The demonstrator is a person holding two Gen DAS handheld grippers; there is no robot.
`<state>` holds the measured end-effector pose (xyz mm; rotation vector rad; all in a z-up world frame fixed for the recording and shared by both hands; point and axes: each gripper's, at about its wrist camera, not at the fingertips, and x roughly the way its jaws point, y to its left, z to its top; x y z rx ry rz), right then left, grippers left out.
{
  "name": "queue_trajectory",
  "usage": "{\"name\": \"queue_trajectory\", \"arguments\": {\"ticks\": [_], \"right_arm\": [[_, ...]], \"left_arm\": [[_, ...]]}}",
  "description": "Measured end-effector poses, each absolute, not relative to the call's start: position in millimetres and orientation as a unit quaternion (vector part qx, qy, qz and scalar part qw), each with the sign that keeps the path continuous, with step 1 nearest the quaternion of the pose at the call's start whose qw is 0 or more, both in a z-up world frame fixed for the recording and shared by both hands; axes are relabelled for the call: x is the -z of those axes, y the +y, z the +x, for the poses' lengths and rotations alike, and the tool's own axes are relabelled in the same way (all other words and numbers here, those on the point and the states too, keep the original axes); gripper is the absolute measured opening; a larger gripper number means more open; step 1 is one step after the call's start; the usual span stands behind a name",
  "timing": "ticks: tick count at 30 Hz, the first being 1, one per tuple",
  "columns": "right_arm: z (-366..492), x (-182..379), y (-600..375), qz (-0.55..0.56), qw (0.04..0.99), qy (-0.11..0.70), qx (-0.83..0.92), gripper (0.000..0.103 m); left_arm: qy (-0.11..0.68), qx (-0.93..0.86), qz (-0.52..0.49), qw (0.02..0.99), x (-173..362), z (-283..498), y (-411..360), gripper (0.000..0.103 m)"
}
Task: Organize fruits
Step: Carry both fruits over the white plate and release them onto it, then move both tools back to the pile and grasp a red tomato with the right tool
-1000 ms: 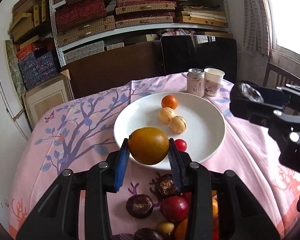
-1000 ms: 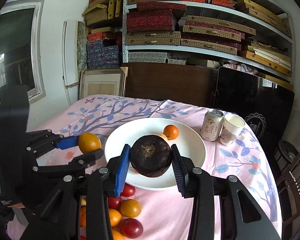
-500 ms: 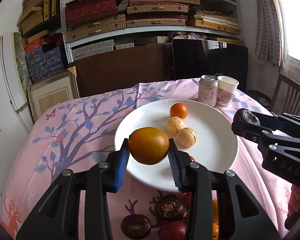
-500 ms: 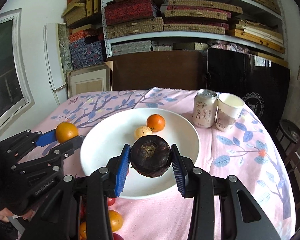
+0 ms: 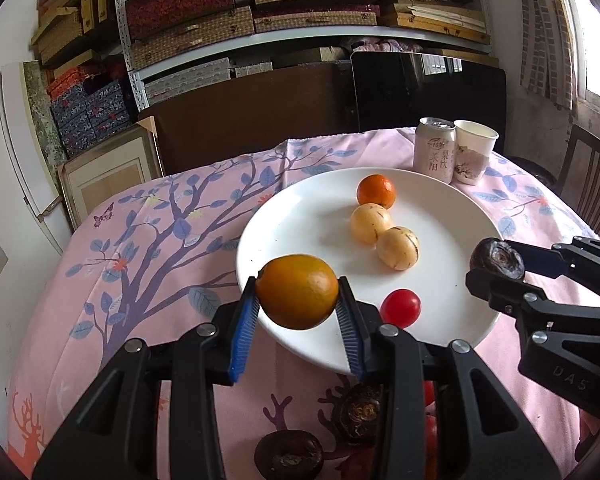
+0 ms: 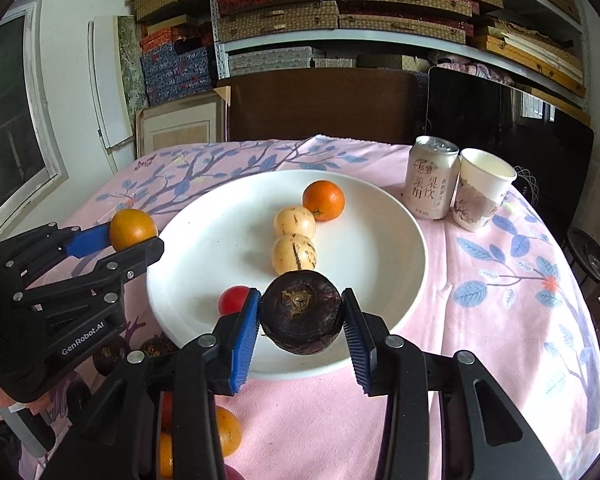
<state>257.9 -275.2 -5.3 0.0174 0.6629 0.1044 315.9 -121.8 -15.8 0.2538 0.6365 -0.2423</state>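
A lived-in home room doubling as storage: a table under a pink tree-print cloth (image 6: 500, 288), a dark wooden chair (image 5: 592, 184), and white metal shelves (image 6: 340, 40) stacked with woven and brocade boxes beside a curtained window (image 5: 548, 28).

Left gripper (image 5: 297, 320): my black frame, blue ribbed pads, silver screws, "GenRobot.AI" lettering.
Right gripper (image 6: 302, 328): same, "DAS" embossed.

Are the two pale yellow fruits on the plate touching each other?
Touching. The right wrist view shows the far pale fruit resting against the near pale fruit with no white plate between them.
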Motion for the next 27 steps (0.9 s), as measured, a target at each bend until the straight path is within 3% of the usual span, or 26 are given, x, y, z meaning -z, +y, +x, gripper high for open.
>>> {"name": "queue_trajectory", "arguments": {"ticks": [10, 11, 15, 18, 27], "right_arm": [[262, 20, -270, -0.004, 0.941, 0.335, -0.044, 0.042], [262, 20, -270, -0.004, 0.942, 0.333, -0.046, 0.044], [261, 18, -274, 0.011, 0.945, 0.325, -0.045, 0.071], [262, 16, -280, 0.024, 0.943, 0.327, -0.044, 0.078], [256, 3, -288, 0.095, 0.937, 0.319, -0.108, 0.09]], "left_arm": [[0.322, 0.125, 0.141, 0.928, 28, 316, -128, 0.041], [0.319, 0.123, 0.144, 0.929, 27, 315, -128, 0.043], [0.308, 0.12, 0.151, 0.932, 25, 310, -129, 0.054], [0.306, 0.114, 0.151, 0.933, 23, 309, -129, 0.063], [0.302, 0.109, 0.193, 0.927, 21, 303, -121, 0.073]]}}
